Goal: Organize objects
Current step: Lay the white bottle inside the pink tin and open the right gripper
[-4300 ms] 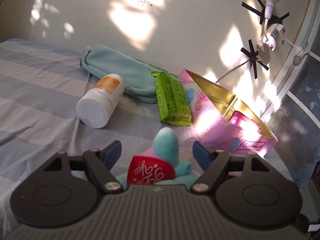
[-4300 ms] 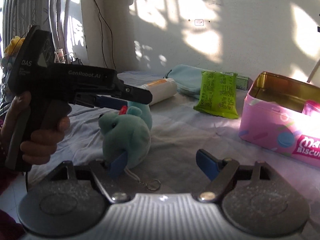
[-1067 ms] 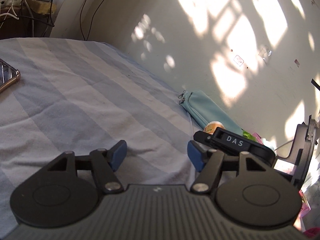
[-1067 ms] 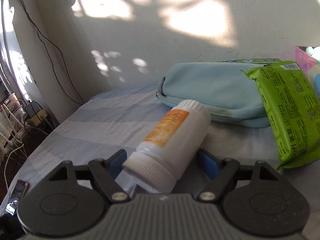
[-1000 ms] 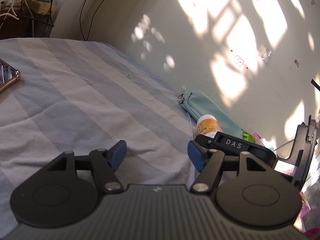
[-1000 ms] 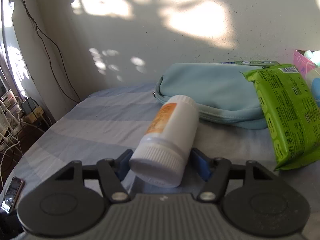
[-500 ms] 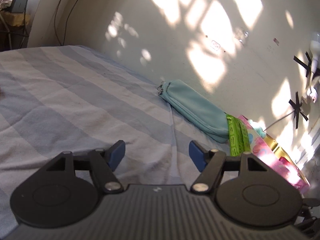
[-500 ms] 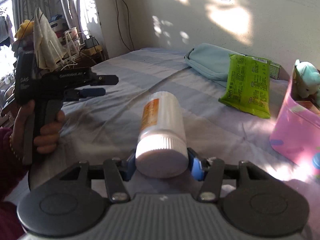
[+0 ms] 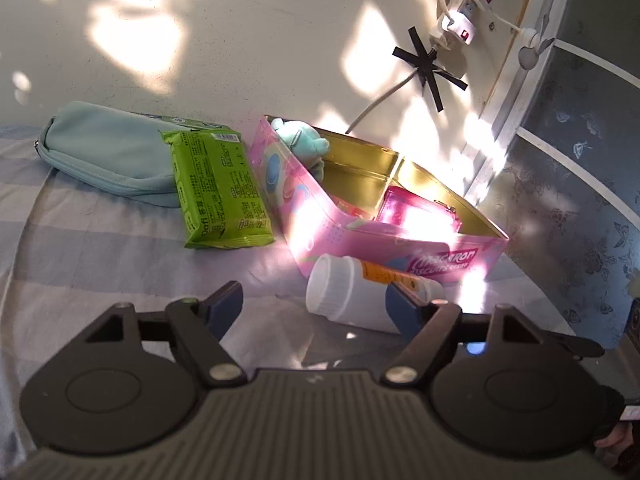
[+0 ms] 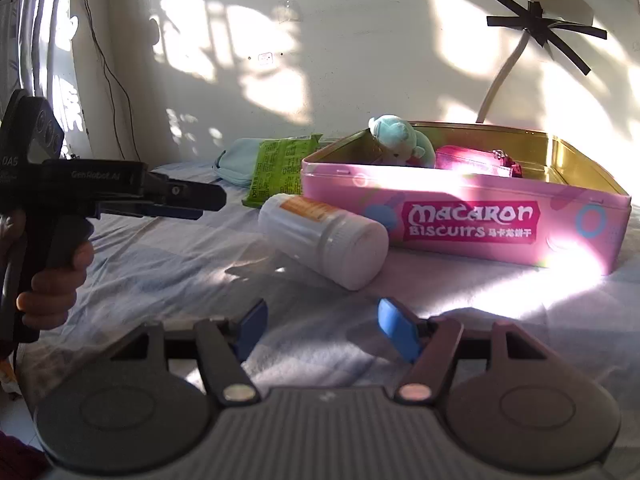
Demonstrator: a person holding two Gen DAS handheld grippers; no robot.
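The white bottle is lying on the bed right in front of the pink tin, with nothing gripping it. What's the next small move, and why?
Probably bring the left gripper forward around the white bottle and close on it. The bottle lies on its side against the pink tin, outside it, while the plush toy already sits inside. The right gripper has just opened, its jaws empty and short of the bottle.

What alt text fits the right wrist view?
A white bottle lies on its side on the striped bedsheet against a pink biscuit tin, beyond the open, empty right tongs. The tin holds a teal plush toy; the left tongs hover at left.
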